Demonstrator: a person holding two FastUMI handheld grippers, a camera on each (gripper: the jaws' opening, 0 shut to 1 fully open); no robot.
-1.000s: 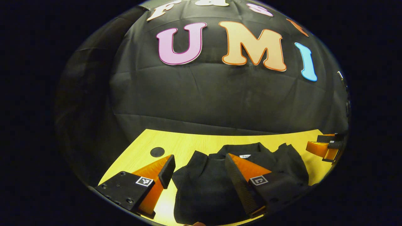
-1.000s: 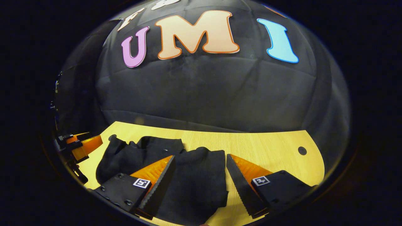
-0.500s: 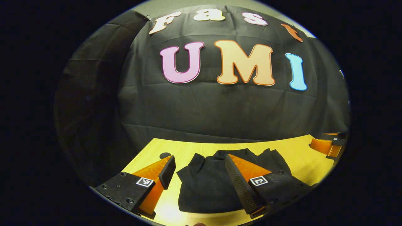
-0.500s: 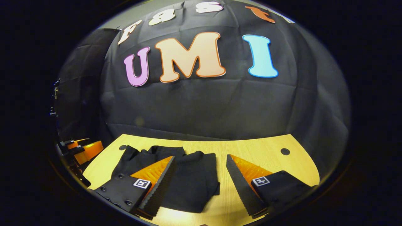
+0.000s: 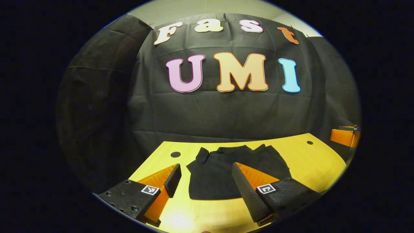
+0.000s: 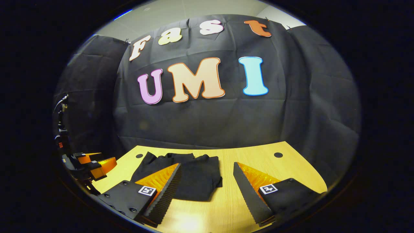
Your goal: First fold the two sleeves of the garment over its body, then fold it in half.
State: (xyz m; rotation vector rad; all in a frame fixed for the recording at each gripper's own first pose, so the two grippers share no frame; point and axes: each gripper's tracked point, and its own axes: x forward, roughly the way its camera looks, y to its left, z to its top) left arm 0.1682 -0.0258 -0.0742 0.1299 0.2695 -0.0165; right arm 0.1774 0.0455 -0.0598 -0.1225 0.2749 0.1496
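A black garment (image 5: 226,168) lies folded into a compact bundle on the yellow wooden table (image 5: 310,161), its collar toward the wall. My left gripper (image 5: 203,176) hangs open above the table's near side, with the bundle showing beyond and between its fingers and nothing held. In the right gripper view the same garment (image 6: 194,174) rests left of centre, and my right gripper (image 6: 207,174) is open and holds nothing. The right gripper (image 5: 346,137) appears at the far right edge of the left gripper view. The left gripper (image 6: 93,163) appears at the left edge of the right gripper view.
The table has a round dark hole near its far left corner (image 5: 175,154) and another near the far right (image 6: 278,155). The black cloth wall (image 6: 210,119) rises straight behind the table's back edge. Bare wood stretches right of the garment.
Both grippers have drawn back and up from the garment, which now looks smaller and farther off. It lies as before, folded. Both grippers stayed open.
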